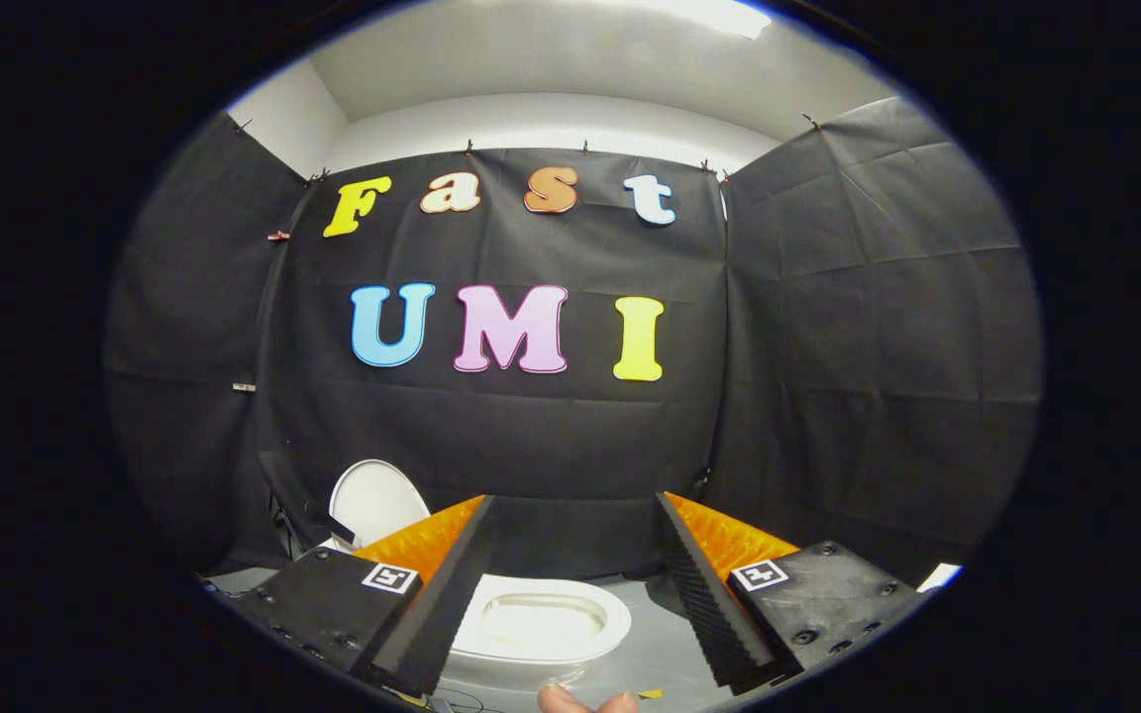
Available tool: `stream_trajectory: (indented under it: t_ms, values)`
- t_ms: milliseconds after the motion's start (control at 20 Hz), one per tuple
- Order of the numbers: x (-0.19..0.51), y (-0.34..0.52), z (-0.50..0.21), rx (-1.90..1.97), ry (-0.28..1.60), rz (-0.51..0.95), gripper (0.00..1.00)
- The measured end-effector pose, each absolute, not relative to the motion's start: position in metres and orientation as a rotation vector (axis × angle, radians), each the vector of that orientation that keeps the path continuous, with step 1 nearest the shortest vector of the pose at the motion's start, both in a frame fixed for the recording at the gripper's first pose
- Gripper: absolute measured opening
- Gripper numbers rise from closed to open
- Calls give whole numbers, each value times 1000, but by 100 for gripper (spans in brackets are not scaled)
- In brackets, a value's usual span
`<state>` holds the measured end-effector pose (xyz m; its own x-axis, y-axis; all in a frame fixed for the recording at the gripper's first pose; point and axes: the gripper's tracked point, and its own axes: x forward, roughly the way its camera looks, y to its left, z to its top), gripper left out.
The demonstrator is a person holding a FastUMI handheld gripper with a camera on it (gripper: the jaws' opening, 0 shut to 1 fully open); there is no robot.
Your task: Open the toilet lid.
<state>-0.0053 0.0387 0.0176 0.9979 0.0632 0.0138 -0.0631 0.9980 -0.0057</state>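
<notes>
The gripper (575, 515) is seen with its two fingers (432, 614) spread wide apart, and nothing is held between them. Black ridged pads are carried on the inner faces of the fingers, orange is shown on their outer sides, and a small square marker (390, 577) is fixed on each black finger base.

The toilet (541, 624) is placed below and just ahead of the fingers, its white seat ring and bowl being seen in the gap between them, nearer the left finger. The long axis of the oval seat is laid slantwise, from the lid end at the far left to the rounded front end at the near right.

The toilet lid (372, 500) is raised: it is stood up at the far left end of the toilet, behind the tip of the left finger, in front of the black cloth wall (531, 436), and its pale inner face is turned toward the bowl. A grey floor (650, 654) is seen around the toilet. On the near side of the toilet, two fingertips of a person (585, 701) are seen.
</notes>
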Motion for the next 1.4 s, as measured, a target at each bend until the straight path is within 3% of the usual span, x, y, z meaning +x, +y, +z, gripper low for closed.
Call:
stream_trajectory:
  t_ms: [1400]
  values:
    - [-9,59,5,7,4,96,99]
